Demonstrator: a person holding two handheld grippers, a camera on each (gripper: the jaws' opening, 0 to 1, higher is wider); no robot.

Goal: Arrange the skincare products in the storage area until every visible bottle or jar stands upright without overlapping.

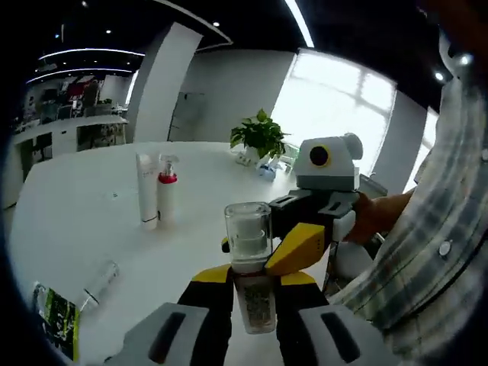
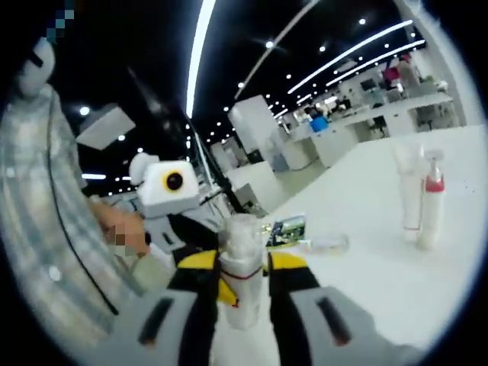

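Held item, nearest: one clear bottle (image 1: 250, 267) with a transparent cap, raised above the worktop (image 1: 91, 221) and upright or nearly so. Left gripper (image 1: 255, 293) has its fingers closed on the lower body of the bottle. Right gripper (image 1: 305, 248), entering the left gripper view from the right, has its yellow fingers against the cap end; in the right gripper view the right gripper (image 2: 242, 293) has the same clear bottle (image 2: 242, 271) between its closed fingers, with the left gripper (image 2: 194, 263) behind it. Both tools therefore grip one bottle, which is not yet set down.

Standing stock, mid-worktop: one white tube (image 1: 147, 200) and one pump bottle (image 1: 167, 197) with a red collar, both upright, just beside each other, seemingly not overlapping. Judged done.

Lying stock, near left: one small clear bottle (image 1: 100, 284) on its side, well apart from the standing pair. Judged outstanding; it needs righting.

Other: a green printed card (image 1: 57, 320) flat at the near left edge; a potted plant (image 1: 260, 136) at the far side; a person's checked sleeve (image 1: 427, 229) at right.

Progress, as a judgement: two items upright, one in hand awaiting placement, one still down. Roughly half complete.
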